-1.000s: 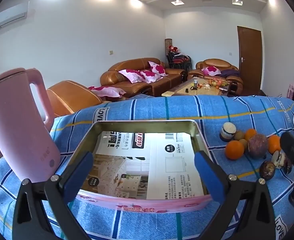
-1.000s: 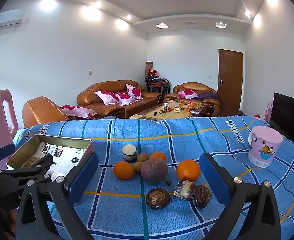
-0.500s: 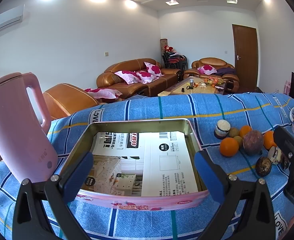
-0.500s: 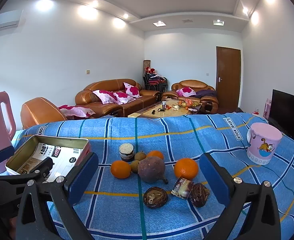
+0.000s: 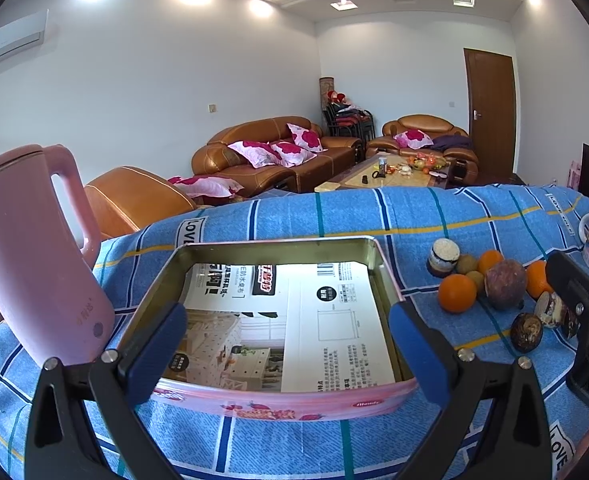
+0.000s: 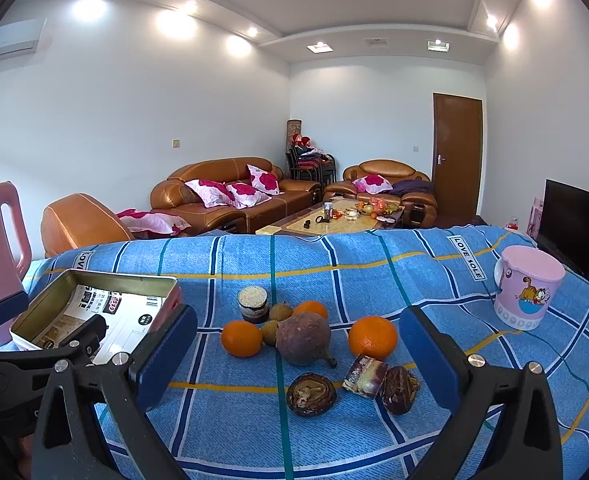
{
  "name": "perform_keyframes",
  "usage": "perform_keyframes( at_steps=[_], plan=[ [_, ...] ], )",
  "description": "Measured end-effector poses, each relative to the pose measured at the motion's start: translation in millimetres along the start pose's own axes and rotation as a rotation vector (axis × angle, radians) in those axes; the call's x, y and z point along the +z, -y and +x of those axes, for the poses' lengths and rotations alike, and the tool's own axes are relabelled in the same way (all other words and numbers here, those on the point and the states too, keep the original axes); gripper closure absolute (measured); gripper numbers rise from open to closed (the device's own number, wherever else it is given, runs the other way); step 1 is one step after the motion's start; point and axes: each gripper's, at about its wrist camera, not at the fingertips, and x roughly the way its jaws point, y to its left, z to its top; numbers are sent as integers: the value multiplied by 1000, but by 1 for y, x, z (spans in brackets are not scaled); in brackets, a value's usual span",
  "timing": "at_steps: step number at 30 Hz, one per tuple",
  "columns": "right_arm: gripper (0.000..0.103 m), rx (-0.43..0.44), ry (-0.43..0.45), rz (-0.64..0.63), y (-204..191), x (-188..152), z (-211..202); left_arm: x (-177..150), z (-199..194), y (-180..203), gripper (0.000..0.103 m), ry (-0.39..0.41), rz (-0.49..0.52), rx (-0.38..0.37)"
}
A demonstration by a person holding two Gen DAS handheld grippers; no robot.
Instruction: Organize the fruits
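Left tool: spread wide and holding nothing, its blue pads flanking the near end of an open tin without a visible touch. The tin lies on a worktop under a blue checked cloth; a printed sheet lines its floor. A pink kettle stands just left of the tin.

Right tool: likewise spread wide and grasping nothing, poised above the cloth on the near side of the fruit, which shows between its pads.

Fruit cluster, right of the tin and apart from it:
- a large purple-brown fruit at the centre, stalk toward the viewer;
- an orange just to its left, another orange to its right, and a third behind it, partly hidden;
- two small brown-green fruits between the left orange and the large fruit, close against both;
- a small jar with a pale top at the back of the group;
- three dark, wrinkled pieces in the front row: a round one, a cut piece showing a pale face, and a darker one touching it.

A pink cartoon mug stands well to the right of the fruit. No fruit lies in the tin.

In the left view the right tool's black frame overlaps the front-row pieces at the frame's right edge.
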Motion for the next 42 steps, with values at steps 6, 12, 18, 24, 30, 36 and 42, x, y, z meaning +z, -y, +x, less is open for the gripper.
perform_keyframes(
  at_steps=[6,12,18,24,30,36,42],
  plan=[
    [1,0,0,-2,0,0,0,0,1,-1,0,-11,-9,-4],
    [1,2,-1,-2,0,0,0,-1,2,-1,0,-14,-9,-5],
    [1,2,-1,-3,0,-1,0,-1,3,-1,0,-17,-10,-6],
    [1,1,-1,-3,-1,-1,0,-2,3,0,0,-20,-11,-8],
    [1,1,-2,-5,-1,-1,0,-1,3,-1,0,-21,-12,-9],
    [1,2,-4,-3,-1,-1,0,-1,3,-1,0,-22,-12,-9],
    [1,0,-19,10,2,-2,2,-2,3,0,0,-24,-13,-9]
  ],
)
